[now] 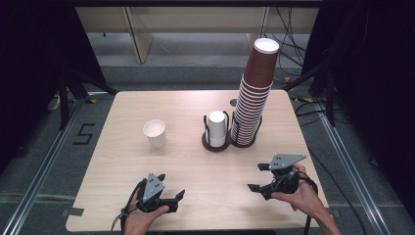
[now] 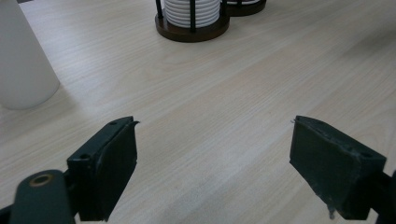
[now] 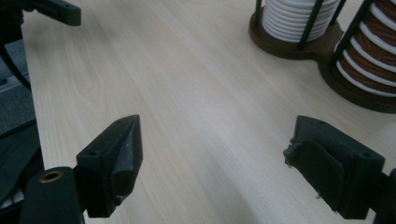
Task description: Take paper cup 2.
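Left claw (image 1: 172,197) with jaws apart over bare worktop (image 1: 195,166), right claw (image 1: 258,177) likewise apart and empty, white cup (image 1: 154,133) beyond, stacked cups (image 1: 254,98) in holder.

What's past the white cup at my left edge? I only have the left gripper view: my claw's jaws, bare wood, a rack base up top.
Observer: Nothing on the table beyond it. The white cup stands alone, upright and empty, left of the racks.
Operator: Is that rack full?
Observer: The near rack holds a short stack of white cups; beside it a tall brown cup stack leans right.
Operator: Where's the other claw?
Observer: The right claw is open, empty, at the table's near right, pointing left. The left claw is open too, at the near left.
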